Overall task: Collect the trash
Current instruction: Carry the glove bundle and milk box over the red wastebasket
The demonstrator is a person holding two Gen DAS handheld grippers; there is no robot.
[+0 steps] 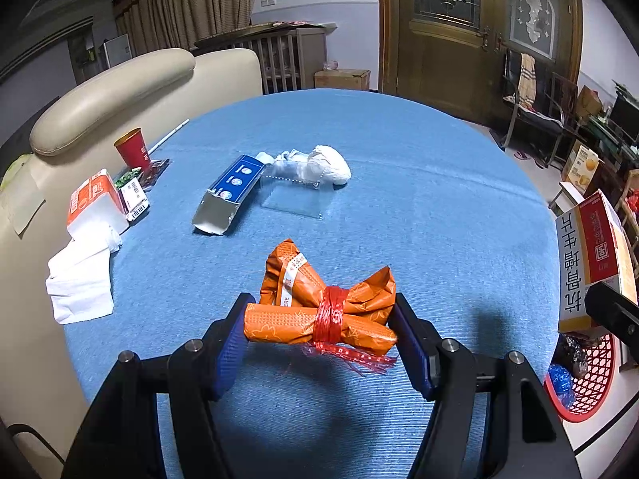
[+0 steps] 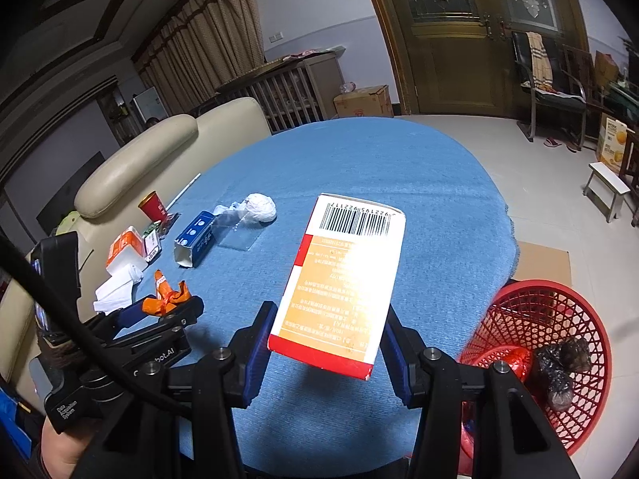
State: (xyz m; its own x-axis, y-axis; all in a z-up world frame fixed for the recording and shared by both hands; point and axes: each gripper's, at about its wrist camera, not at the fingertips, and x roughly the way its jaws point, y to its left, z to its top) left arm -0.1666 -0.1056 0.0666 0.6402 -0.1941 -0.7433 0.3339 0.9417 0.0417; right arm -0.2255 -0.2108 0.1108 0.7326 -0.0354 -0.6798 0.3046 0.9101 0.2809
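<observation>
My left gripper [image 1: 321,325] is shut on an orange wrapper bundle [image 1: 319,307] tied with red string, just above the blue tablecloth [image 1: 419,219]; it also shows in the right wrist view [image 2: 165,299]. My right gripper [image 2: 327,327] is shut on a white, orange and red carton [image 2: 343,279], held above the table; the carton also shows in the left wrist view [image 1: 591,263]. A red mesh basket [image 2: 559,319] stands on the floor at the table's right edge, with dark and red trash in it. A blue box [image 1: 231,191], a white crumpled wad [image 1: 329,163] and a clear plastic sheet [image 1: 291,199] lie mid-table.
At the table's left edge lie a red paper cup [image 1: 133,149], an orange tissue pack [image 1: 94,203], white tissues [image 1: 80,279] and small packets [image 1: 133,195]. A beige sofa [image 1: 100,92] borders the left side. Chairs [image 2: 555,92] and boxes [image 2: 611,143] stand at the right.
</observation>
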